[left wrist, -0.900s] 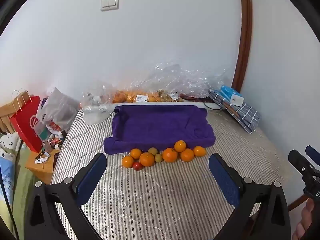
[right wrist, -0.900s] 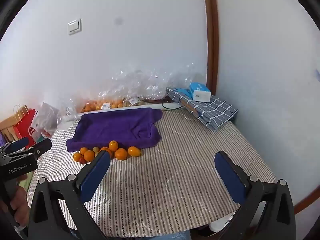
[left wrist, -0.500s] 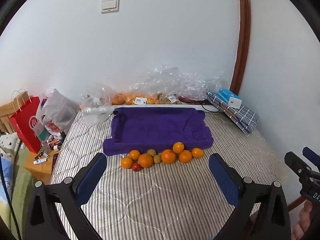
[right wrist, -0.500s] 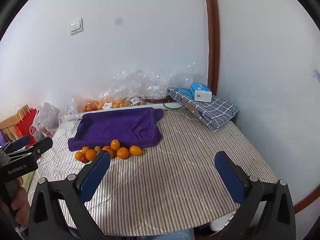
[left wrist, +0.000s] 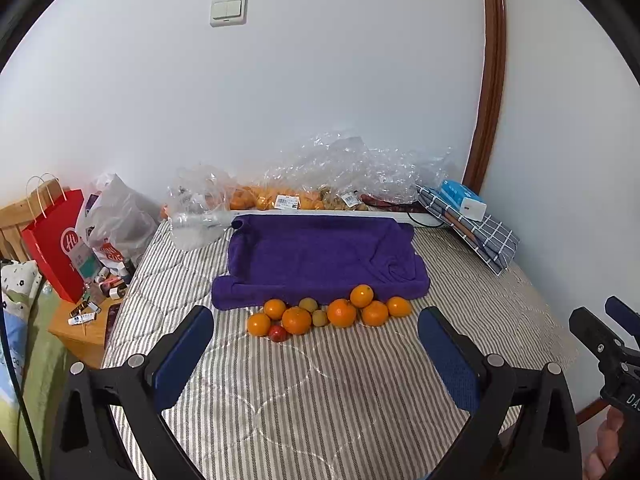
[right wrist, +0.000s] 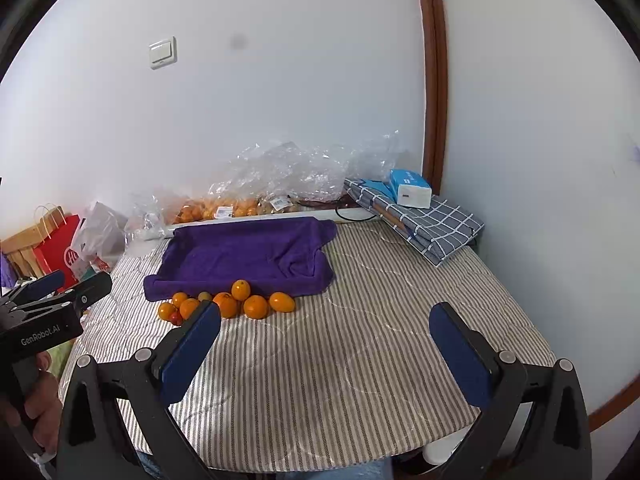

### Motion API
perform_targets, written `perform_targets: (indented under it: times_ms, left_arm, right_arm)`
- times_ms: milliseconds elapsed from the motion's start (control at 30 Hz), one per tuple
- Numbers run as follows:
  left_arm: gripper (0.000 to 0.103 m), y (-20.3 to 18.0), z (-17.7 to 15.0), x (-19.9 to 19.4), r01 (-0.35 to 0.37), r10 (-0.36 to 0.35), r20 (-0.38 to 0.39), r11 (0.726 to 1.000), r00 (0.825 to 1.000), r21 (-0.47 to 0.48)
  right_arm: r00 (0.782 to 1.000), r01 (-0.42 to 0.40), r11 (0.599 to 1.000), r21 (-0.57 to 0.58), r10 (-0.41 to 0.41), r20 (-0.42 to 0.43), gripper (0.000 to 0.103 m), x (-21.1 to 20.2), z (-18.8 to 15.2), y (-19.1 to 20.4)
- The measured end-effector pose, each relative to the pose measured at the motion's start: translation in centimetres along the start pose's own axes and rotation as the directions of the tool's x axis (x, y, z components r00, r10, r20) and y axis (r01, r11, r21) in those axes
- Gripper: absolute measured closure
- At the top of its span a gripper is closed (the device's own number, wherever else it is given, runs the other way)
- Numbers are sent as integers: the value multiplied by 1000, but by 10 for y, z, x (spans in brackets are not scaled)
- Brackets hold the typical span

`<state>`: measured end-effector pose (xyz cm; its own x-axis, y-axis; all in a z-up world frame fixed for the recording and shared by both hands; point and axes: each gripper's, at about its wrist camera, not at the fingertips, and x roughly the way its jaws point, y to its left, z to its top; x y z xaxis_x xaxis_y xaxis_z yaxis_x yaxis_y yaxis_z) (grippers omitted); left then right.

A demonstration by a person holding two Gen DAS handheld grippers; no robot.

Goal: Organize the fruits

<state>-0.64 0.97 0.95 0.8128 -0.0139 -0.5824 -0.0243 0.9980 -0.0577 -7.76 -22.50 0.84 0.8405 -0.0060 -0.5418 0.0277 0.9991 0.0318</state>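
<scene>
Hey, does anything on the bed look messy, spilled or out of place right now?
The loose fruit lies on the striped bedcover beside the purple towel's near edge, not on it. The towel is rumpled at its right corner. Nothing looks spilled or damaged.

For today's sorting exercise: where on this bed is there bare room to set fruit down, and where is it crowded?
Free: the striped cover between the fruit pile and the open left gripper; the stretch right of the purple towel, toward the checked cloth. Crowded: the back edge with plastic bags.
</scene>
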Motion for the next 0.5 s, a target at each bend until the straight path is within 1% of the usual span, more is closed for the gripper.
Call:
perform_targets:
  times_ms: [500]
  left_arm:
    - [0,3,-7,-2,2,-2,9,1000,1000,-6]
  right_arm:
    - [1000,-12,1000,-6,12,1,0,1,-4,6]
